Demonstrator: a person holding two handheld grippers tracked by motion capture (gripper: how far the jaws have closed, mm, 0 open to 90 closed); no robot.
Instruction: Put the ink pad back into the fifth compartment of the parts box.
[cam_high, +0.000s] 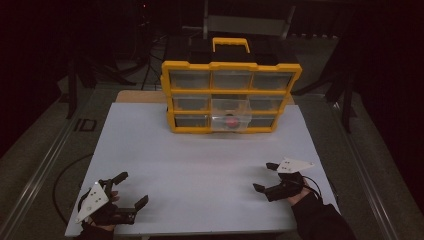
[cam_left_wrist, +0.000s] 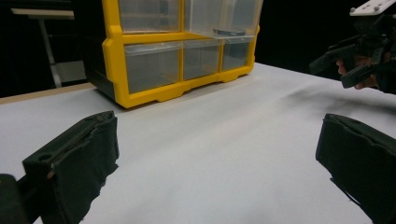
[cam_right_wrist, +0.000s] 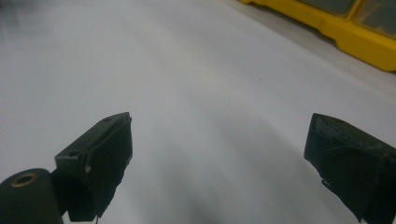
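A yellow drawer cabinet (cam_high: 230, 95) with clear drawers stands at the far middle of the white table (cam_high: 200, 165). Its middle drawer (cam_high: 231, 117) is pulled out and holds a small red object (cam_high: 231, 121). My left gripper (cam_high: 131, 189) rests open at the near left corner, nothing between its jaws. My right gripper (cam_high: 264, 176) is open at the near right, also holding nothing. In the left gripper view the cabinet (cam_left_wrist: 177, 51) is ahead and the right gripper (cam_left_wrist: 343, 63) hangs at the upper right. The right gripper view shows the cabinet's yellow base (cam_right_wrist: 345, 28) at the top right.
The table's front edge (cam_high: 200, 232) runs just behind both grippers. Dark floor and stands surround the table. A cable (cam_high: 65, 180) loops off the left side. Bare white surface lies between the grippers and the cabinet.
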